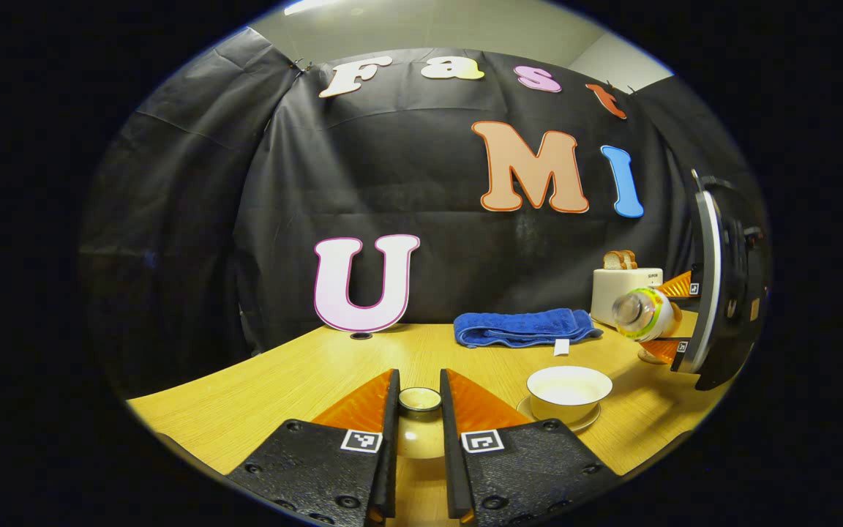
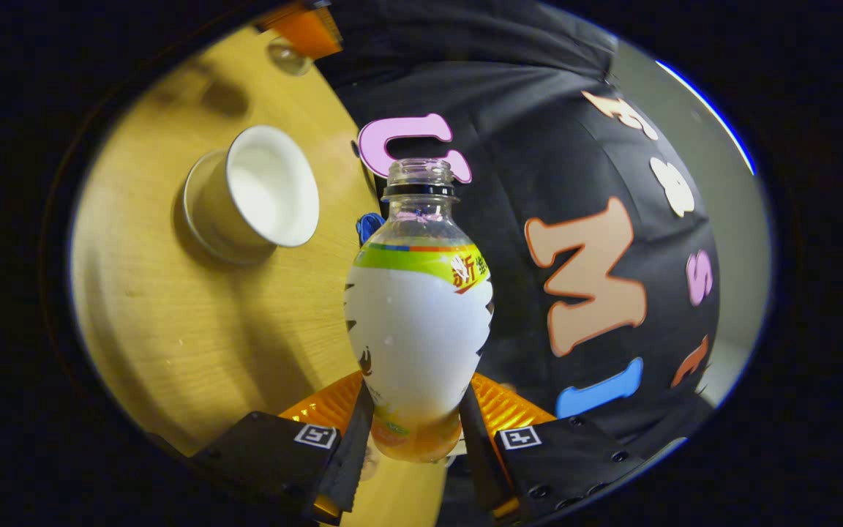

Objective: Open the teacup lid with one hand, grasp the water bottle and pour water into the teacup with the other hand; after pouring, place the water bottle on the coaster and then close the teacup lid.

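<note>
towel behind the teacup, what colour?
Blue: the folded towel lies behind the open teacup, clearest in the left gripper view.

- I see the teacup (image 1: 568, 391), a white bowl-shaped cup, standing open and upright on its saucer (image 1: 559, 422) on the bench.
- I see the teacup lid (image 1: 419, 421), pale with a round knob on top, held off the cup to its left.
- I see the water bottle (image 2: 419, 307), uncapped clear plastic with a white, green and orange label, tipped on its side near the cup.
</note>
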Demonstrator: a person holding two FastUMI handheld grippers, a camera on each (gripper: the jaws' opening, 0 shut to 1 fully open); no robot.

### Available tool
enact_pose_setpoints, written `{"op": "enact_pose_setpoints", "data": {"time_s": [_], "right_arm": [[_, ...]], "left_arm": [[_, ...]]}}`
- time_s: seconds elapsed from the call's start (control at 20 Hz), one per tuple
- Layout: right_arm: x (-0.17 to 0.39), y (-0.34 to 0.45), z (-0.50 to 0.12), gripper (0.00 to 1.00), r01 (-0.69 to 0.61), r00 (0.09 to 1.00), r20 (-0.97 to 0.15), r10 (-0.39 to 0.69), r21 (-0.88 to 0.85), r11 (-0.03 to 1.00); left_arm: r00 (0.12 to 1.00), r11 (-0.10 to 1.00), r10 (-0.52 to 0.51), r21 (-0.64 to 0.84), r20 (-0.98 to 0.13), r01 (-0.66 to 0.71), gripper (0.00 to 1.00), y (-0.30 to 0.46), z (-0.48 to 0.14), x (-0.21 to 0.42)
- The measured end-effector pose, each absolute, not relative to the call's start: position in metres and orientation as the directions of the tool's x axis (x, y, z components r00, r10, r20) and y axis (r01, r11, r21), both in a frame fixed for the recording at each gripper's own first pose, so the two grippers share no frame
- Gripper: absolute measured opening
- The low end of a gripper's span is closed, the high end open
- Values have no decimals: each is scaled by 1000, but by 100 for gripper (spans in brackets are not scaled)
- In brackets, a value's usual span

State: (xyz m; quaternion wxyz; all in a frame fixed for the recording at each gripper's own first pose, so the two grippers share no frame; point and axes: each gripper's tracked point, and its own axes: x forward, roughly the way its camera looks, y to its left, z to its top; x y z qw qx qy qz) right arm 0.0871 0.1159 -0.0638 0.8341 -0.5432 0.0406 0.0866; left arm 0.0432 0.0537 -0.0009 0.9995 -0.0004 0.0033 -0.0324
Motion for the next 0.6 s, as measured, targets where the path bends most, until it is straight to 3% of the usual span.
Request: {"op": "enact_pose_setpoints", "data": {"time_s": [0.15,0.35,0.6], "right_arm": [[93,111,-71,63,-215,976,-195,99,-775,594],[99,108,-81,63,-185,978,-193,74,-655,733],[108,114,-98,65,-134,978,-198,63,-370,919]], "left_arm": [[998,998,-65,-1,-6,65,24,54,-1,43],[998,998,-65,-1,-6,65,25,54,-1,44],[998,998,-65,0,-6,65,24,54,0,43]]}}
